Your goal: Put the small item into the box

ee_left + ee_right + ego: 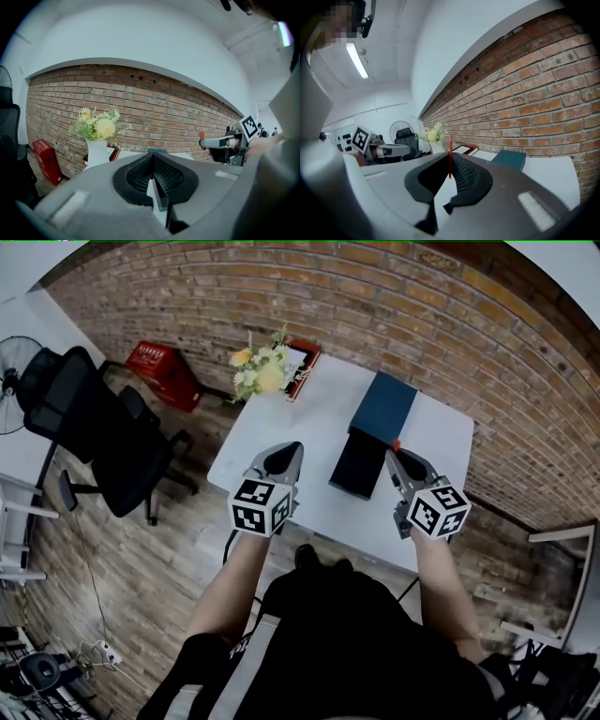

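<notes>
A small red item (450, 147) is held upright between the closed jaws of the right gripper (450, 161), with its upper end standing clear above them. Beyond, a teal box (509, 158) is seen lying on the white tabletop (551, 174) beside the brick wall (534, 101). The left gripper (406, 150) is seen at the left, near flowers (432, 135).
</notes>
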Demonstrator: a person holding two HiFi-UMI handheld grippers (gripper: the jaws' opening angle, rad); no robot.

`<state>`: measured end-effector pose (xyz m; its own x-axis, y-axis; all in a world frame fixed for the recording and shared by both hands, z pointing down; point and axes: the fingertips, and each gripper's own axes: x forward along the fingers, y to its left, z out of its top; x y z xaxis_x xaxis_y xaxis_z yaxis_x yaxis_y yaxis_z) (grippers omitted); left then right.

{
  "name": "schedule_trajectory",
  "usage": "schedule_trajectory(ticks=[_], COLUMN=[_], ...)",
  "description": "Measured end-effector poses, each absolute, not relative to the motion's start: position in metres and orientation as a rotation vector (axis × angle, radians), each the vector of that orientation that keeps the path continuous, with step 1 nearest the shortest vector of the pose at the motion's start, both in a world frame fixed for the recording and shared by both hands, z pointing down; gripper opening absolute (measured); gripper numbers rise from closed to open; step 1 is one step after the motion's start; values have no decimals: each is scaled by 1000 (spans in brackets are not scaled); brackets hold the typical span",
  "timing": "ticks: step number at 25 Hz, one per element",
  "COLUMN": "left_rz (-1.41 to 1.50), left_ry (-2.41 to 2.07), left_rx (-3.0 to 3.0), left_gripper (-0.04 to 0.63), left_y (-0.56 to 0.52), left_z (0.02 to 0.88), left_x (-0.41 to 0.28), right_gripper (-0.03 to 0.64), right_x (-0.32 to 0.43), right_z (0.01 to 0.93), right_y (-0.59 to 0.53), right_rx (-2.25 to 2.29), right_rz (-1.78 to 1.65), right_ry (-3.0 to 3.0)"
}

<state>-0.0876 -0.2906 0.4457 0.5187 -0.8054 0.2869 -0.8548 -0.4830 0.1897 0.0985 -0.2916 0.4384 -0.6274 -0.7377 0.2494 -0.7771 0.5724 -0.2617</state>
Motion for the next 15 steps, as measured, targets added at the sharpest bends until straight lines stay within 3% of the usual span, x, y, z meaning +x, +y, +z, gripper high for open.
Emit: schedule_trajectory(ticks=[15], left_rz=[202], left_ry=[-1210], left_rx=[2509], left_gripper=[8], left_y=[-323], left_z=[472], left_x=[-91], right_gripper=[14], right_x=[71], right_z=[480], right_y=[-304], right_rx=[1379], right_rz=[620], right_ry=[-2541])
